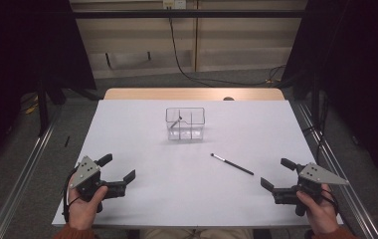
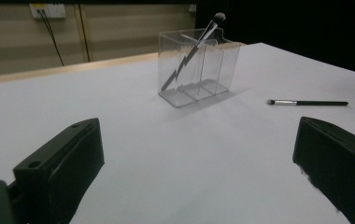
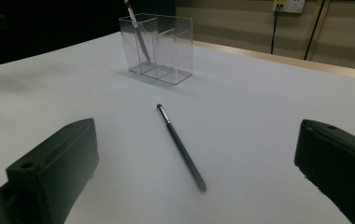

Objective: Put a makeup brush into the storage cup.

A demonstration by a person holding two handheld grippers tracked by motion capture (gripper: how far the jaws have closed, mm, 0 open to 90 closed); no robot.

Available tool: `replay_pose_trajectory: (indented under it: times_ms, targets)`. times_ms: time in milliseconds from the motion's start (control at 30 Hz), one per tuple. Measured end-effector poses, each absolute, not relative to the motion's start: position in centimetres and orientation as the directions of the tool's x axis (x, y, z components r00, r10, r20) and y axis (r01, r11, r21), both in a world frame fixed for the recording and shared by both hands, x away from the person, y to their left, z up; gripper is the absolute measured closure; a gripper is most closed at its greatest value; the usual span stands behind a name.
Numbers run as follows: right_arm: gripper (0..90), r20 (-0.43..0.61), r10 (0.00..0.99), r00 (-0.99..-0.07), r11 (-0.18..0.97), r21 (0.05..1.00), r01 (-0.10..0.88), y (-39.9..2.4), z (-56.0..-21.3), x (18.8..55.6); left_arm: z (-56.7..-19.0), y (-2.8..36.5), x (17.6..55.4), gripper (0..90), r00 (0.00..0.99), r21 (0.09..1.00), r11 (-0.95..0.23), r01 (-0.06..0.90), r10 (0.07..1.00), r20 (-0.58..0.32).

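L gripper [image 1: 119, 168] parked near L front corner of table [image 1: 127, 199], jaws wide apart, nothing between them; looks like a standby pose, off the work zone so it doesn't block the other side's reach

Centre, far half: clear organiser [image 1: 185, 124], upright, w/ dividers. One brush [image 2: 192, 53] already stands in its L compartment, leaning, head up above the rim – prob the pattern for the rest

R of centre: loose brush [image 1: 232, 164] flat on the table, well apart from organiser, bristle end toward it, handle end toward R gripper. In right gripper view it lies between the jaws' sight lines, so approach looks lined up

R gripper [image 1: 278, 174] near R front corner, jaws spread wide, empty, not yet at the brush. Judged next: close on handle, lift, drop into a free compartment
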State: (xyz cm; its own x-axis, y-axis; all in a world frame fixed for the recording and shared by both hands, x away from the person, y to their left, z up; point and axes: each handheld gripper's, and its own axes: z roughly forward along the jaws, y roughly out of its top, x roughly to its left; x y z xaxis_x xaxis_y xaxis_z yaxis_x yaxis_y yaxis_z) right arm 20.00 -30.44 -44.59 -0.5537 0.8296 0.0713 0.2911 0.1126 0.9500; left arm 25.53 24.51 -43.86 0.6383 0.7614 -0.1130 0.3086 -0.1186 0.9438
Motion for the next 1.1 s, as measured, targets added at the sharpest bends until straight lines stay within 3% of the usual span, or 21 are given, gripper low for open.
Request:
replay_pose_trajectory:
  times_ms: [533, 1100]
  targets:
    - [0.3, 0.067, 0.822, -0.565, 0.1, 0.961, 0.259, -29.8, -44.2, 20.5, -43.7, 24.3, 24.8, 2.3, 0.647, 0.949, -0.145, 0.28, 0.759, -0.075]
    - [1.6, 0.061, 0.79, -0.61, 0.131, 0.955, 0.266, -28.3, -42.6, 24.0, -43.8, 23.9, 24.9, 2.2, 0.648, 0.948, -0.146, 0.283, 0.758, -0.077]
